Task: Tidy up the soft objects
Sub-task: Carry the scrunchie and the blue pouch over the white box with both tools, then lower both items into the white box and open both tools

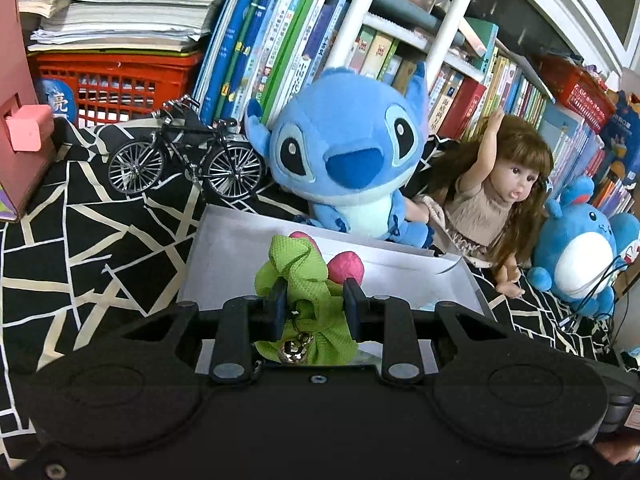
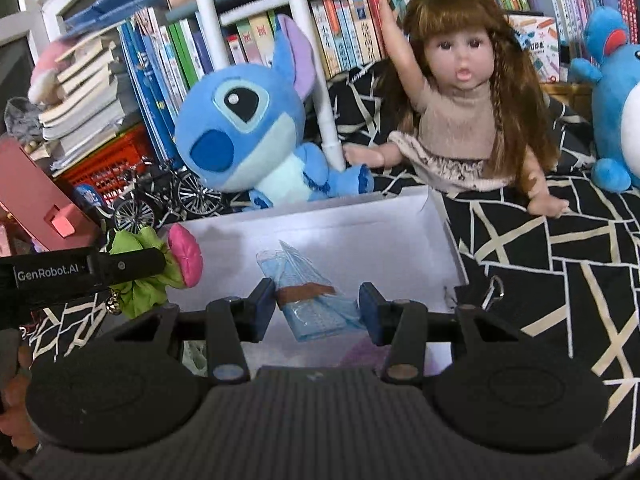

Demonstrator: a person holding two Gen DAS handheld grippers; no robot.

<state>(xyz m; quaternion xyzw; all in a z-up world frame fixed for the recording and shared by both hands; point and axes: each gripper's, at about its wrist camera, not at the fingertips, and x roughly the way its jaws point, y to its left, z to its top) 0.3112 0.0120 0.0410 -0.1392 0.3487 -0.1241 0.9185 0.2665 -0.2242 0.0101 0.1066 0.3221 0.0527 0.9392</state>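
White box point(image 2: 400, 216): open-topped, on the black-and-cream patterned cloth point(image 2: 560, 264); inside lies a clear-wrapped blue packet point(image 2: 316, 304) with a brown band.
Green fabric toy point(image 1: 298, 280): ruffled, pink flower ends, small metal bell point(image 1: 292, 350) hanging (lower part hidden behind claw).
Left claw point(image 1: 314, 312): pressed together on the green fabric toy, over the box.
Right claw point(image 2: 316, 312): spread astride the packet; contact unclear.

Even, soft indoor light, moderately bright, colours saturated, strong fisheye bending of the bookshelf point(image 1: 500, 80) toward the edges, dark vignetted corners, faint shadow inside the white box point(image 2: 360, 232), slight motion softness, dark near housing underexposed, small glint on a bell point(image 1: 294, 350)
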